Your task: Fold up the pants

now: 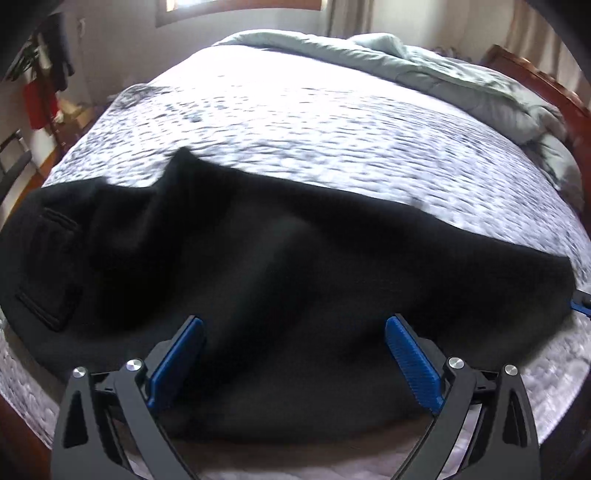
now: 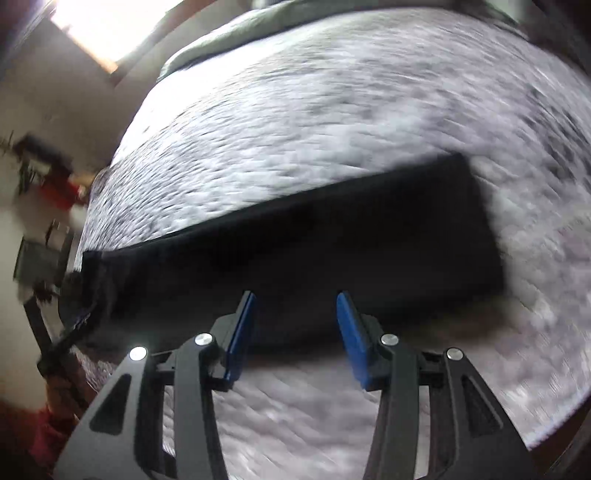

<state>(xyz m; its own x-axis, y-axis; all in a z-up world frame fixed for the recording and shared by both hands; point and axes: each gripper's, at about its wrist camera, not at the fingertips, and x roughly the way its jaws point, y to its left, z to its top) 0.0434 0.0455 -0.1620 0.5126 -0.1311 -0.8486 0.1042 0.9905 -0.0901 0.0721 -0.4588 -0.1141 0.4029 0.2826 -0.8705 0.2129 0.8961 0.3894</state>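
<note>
Black pants (image 1: 280, 280) spread flat on the bed (image 1: 295, 122), close to its near edge, running along that edge from the left side toward the right. Folded lengthwise, as far as can be told, with a back pocket (image 1: 48, 273) showing at the waist end on the left. A small peak of cloth standing up at the far edge of the pants, near the waist. Leg end lying to the right, cut straight, with its corner clear in the right wrist view (image 2: 369, 243).

Left tongs (image 1: 293, 354) opened wide, hanging over the middle of the pants, blue pads (image 1: 413, 365) well apart and nothing between them except the cloth below. Not possible to say whether the tips touch the cloth.

Right tongs (image 2: 295, 328) about half opened, nothing clamped, pointing down at the near edge of the pants close to the leg end. Blue pads (image 2: 351, 339) apart, with black cloth and the bed cover seen through the gap. Right view strongly blurred.

Bed cover white with a grey quilted pattern. Pale green duvet (image 1: 443, 70) crumpled at the far side of the bed, near the wooden headboard (image 1: 535, 74). Window (image 1: 177, 5) bright beyond the far left corner. Red garment (image 1: 38, 103) hanging beside the left side of the bed.
</note>
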